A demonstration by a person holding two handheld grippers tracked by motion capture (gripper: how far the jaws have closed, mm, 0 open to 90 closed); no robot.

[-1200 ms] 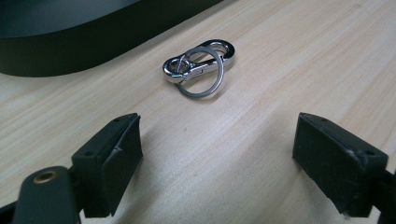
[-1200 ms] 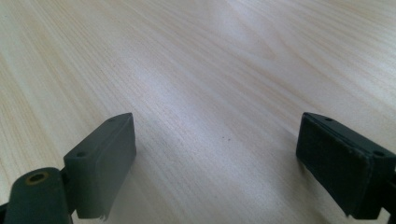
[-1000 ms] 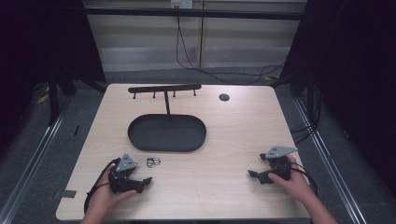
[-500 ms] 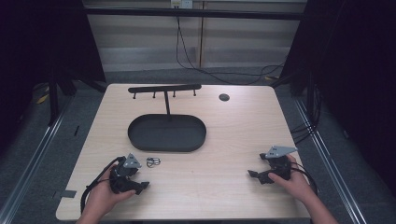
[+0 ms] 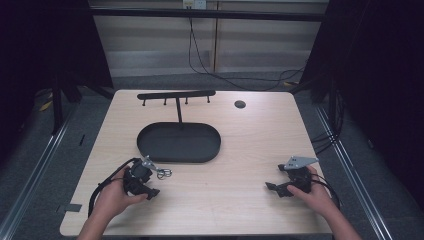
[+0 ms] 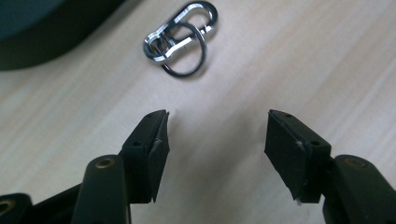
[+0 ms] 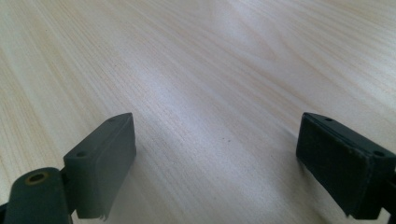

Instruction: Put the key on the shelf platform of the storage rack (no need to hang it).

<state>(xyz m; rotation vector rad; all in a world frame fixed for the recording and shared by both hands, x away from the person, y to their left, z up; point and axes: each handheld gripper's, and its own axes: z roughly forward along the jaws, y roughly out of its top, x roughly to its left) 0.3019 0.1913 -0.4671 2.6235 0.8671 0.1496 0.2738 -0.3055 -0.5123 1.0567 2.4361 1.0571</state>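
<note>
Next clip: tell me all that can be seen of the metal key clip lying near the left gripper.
The key clip looks like shiny silver metal: an elongated snap hook with a round split ring looped through it. It lies flat on the pale wooden table, just off the rim of the black oval tray. In the left gripper view it sits ahead of the left gripper, whose jaws stand apart and do not touch it.
</note>
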